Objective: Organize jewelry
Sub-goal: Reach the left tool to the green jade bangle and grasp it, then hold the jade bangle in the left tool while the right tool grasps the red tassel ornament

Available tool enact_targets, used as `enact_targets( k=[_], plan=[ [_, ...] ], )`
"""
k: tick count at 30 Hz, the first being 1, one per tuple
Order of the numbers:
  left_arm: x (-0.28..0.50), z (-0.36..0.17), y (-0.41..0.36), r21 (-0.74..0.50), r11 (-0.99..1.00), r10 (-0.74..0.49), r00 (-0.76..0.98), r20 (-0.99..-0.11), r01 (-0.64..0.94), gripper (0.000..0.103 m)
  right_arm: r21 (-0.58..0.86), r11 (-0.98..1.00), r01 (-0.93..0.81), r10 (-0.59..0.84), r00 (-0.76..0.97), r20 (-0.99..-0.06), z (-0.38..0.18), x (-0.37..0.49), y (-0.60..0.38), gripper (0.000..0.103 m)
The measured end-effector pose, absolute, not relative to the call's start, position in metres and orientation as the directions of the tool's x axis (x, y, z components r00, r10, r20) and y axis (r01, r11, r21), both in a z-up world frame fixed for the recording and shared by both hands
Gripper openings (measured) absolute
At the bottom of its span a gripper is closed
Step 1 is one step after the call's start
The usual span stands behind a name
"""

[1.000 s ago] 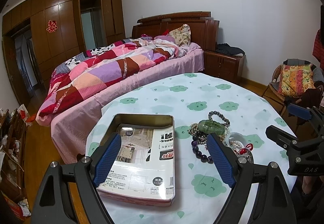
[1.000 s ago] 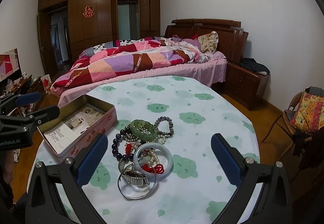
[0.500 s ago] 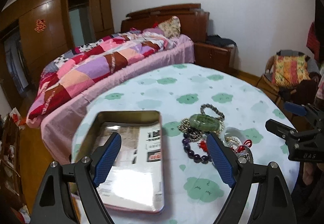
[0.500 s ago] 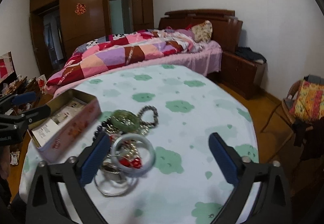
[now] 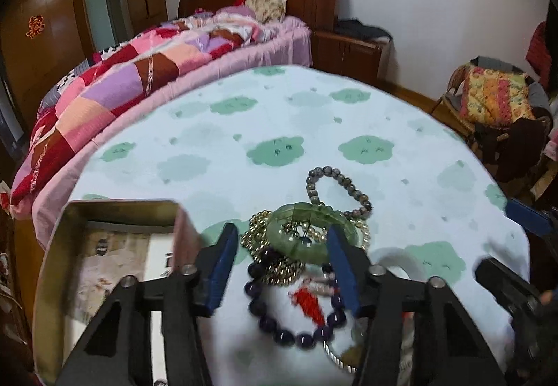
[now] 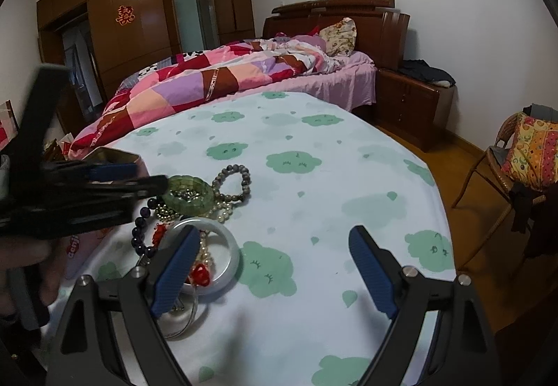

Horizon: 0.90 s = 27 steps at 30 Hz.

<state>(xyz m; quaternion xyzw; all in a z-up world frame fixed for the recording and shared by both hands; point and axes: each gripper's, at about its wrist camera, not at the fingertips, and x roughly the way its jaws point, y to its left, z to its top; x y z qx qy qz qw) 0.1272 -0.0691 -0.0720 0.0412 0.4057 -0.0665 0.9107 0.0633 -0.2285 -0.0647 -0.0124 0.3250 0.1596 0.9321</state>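
Room: bedroom; bed (image 6: 244, 72) with patchwork quilt behind a round table (image 6: 314, 156) in pale cloth printed with green clouds; chair (image 6: 516, 156) with bright cushion off to the right
Jewelry: one heap on the cloth; green jade bangle (image 5: 307, 229) on top; gold bead strand (image 5: 258, 229) under it; grey bead bracelet (image 5: 334, 187) beyond; purple bead bracelet (image 5: 296, 316) nearest; white bangle (image 6: 223, 246); red charm (image 5: 310, 305); metal watch band (image 5: 340, 356), blurred
Count: three bead strings, two bangles, one charm, one watch band
Tin (image 5: 104, 264): one, open, printed paper inside; left of left jaws; pink side shows letters like "denji", rest blurred
Left gripper (image 5: 279, 253): jaws half open, have just been closing; jade bangle and purple beads lie between them; pads not pressing anything
Right gripper (image 6: 268, 267): jaws wide, have just been closing slightly; nothing held; white bangle just behind left pad
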Motion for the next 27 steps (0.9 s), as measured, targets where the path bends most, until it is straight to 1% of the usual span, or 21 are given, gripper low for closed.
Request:
enact_targets(
  k=[2,4,6,7,8,9,11,15,22,23,24,25,27],
  plan=[
    [0.136,-0.080,-0.073,0.024,0.988,-0.080,0.641,-0.763,0.152,0.050,0.090,0.947,-0.309,0.298,0.736,-0.608,-0.064,0.062,-0.231,0.089],
    [0.144,-0.088,-0.076,0.021,0.988,-0.079,0.622,-0.779,0.151,0.046,0.097,0.944,-0.314,0.306,0.734,-0.606,-0.064,0.066,-0.232,0.089],
    [0.148,-0.093,-0.077,0.013,0.988,-0.084,0.605,-0.791,0.155,0.029,0.096,0.943,-0.320,0.311,0.734,-0.604,-0.063,0.067,-0.231,0.089],
    [0.148,-0.094,-0.077,0.013,0.988,-0.083,0.608,-0.790,0.152,0.026,0.095,0.942,-0.323,0.312,0.733,-0.604,-0.064,0.069,-0.228,0.089],
    [0.147,-0.093,-0.077,0.004,0.988,-0.093,0.610,-0.787,0.157,0.013,0.097,0.940,-0.326,0.316,0.731,-0.605,-0.064,0.068,-0.228,0.089],
    [0.145,-0.091,-0.077,-0.003,0.987,-0.100,0.614,-0.783,0.158,0.008,0.098,0.940,-0.328,0.318,0.730,-0.604,-0.064,0.068,-0.228,0.089],
    [0.138,-0.085,-0.074,-0.032,0.985,-0.133,0.628,-0.767,0.169,0.008,0.098,0.940,-0.326,0.316,0.731,-0.605,-0.063,0.068,-0.228,0.089],
    [0.127,-0.076,-0.071,-0.053,0.983,-0.157,0.650,-0.744,0.177,0.008,0.102,0.944,-0.314,0.308,0.728,-0.612,-0.066,0.074,-0.229,0.089],
    [0.100,-0.048,-0.056,-0.064,0.986,-0.156,0.725,-0.671,0.153,0.008,0.104,0.940,-0.326,0.317,0.713,-0.625,-0.070,0.074,-0.228,0.089],
    [0.095,-0.043,-0.053,-0.067,0.986,-0.158,0.734,-0.660,0.153,0.008,0.104,0.936,-0.335,0.323,0.708,-0.628,-0.070,0.073,-0.226,0.085],
    [0.089,-0.039,-0.051,-0.060,0.987,-0.153,0.743,-0.651,0.151,0.008,0.106,0.930,-0.351,0.335,0.698,-0.633,-0.070,0.071,-0.223,0.079],
    [0.086,-0.037,-0.050,-0.054,0.987,-0.150,0.748,-0.646,0.151,0.008,0.109,0.923,-0.370,0.350,0.685,-0.639,-0.070,0.070,-0.220,0.076],
    [0.076,-0.033,-0.046,-0.057,0.985,-0.160,0.754,-0.637,0.161,0.008,0.105,0.910,-0.402,0.369,0.666,-0.648,-0.070,0.066,-0.211,0.066]
  ],
)
